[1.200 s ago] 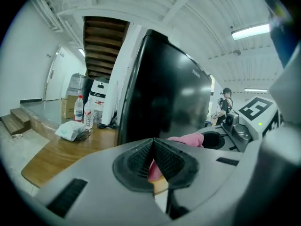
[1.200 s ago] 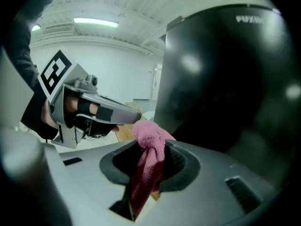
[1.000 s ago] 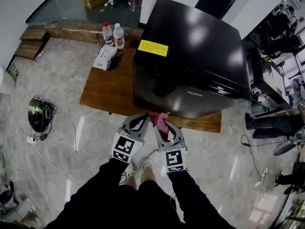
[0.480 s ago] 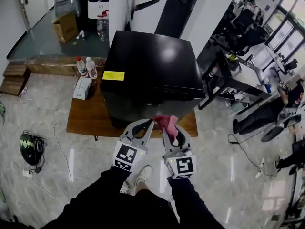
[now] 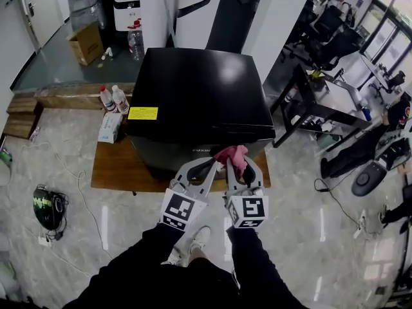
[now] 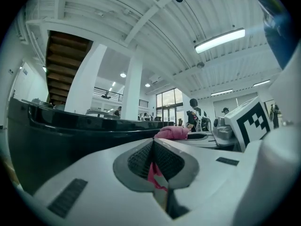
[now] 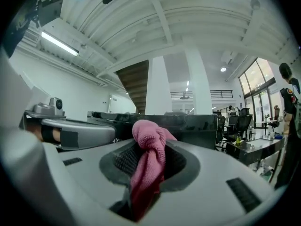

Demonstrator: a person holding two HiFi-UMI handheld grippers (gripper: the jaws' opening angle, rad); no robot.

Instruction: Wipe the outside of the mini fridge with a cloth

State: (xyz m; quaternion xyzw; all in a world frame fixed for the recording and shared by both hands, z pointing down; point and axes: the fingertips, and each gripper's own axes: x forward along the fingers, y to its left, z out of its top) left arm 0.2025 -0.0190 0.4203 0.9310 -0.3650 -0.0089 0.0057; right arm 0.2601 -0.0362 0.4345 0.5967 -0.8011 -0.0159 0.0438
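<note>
Pink cloth is clamped in right gripper jaws at the mini fridge front top edge. Left gripper jaws are pressed together beside it, a cloth sliver pinched between.

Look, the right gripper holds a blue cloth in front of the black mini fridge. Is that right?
Not quite: the cloth is pink, not blue. The right gripper view shows it pinched in the right gripper, in front of the black mini fridge.
</note>
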